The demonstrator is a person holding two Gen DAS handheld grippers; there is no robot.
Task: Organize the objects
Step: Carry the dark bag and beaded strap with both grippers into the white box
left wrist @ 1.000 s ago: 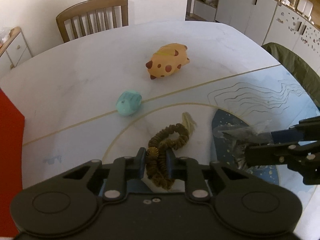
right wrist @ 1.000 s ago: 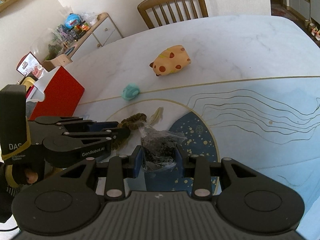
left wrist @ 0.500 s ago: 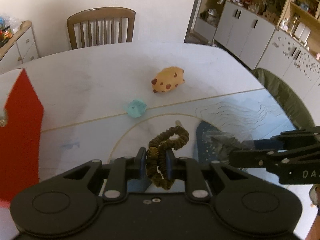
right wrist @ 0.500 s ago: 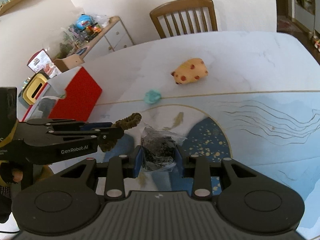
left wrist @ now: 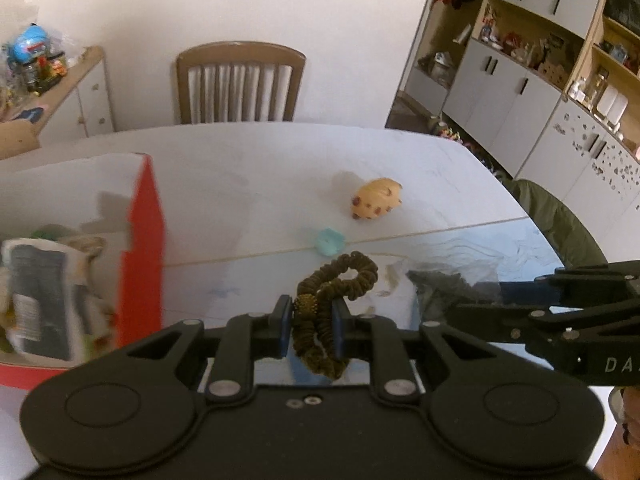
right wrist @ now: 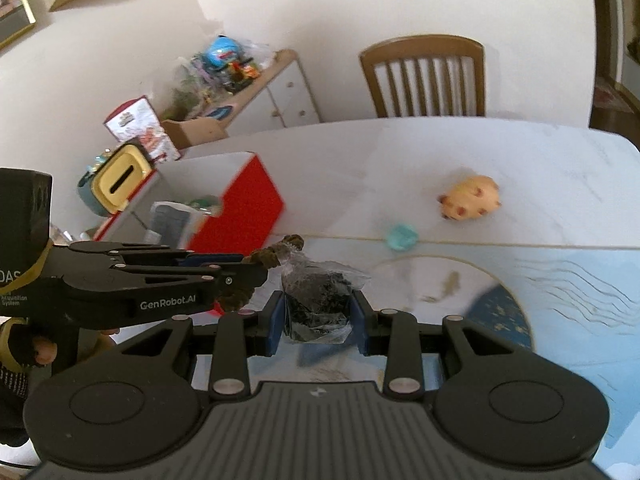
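At the far left of the left wrist view the red box (left wrist: 142, 256) is now large in the picture, with its open top showing a blurred printed packet (left wrist: 38, 300) inside; one second ago only a thin red edge of it was visible. In the right wrist view the same box (right wrist: 240, 212) has also come into sight on the left, on the white table (right wrist: 360, 160), where before it was lower and further to the side.

The left gripper (left wrist: 308, 320) is pinching the dark olive hair scrunchie (left wrist: 332, 288) between its blue pads (left wrist: 282, 320). The scrunchie hangs in a loop above the table and not on it, and its free loop reaches forward. Both grippers are higher than a second ago, because the table things look smaller and more of the room shows behind.

The right gripper (right wrist: 318, 316) is clamped on a clear plastic bag with dark contents (right wrist: 318, 300), also lifted above the table. In the left wrist view this bag (left wrist: 448, 284) shows just right of the scrunchie, with the black fingers of the right gripper behind it.

Further away on the table lie the small teal toy (left wrist: 330, 242) and, beyond it to the right, the orange spotted pig toy (left wrist: 376, 198). They lie well apart from the grippers, in the same places as before. A wooden chair (left wrist: 236, 80) stands at the far side of the table.
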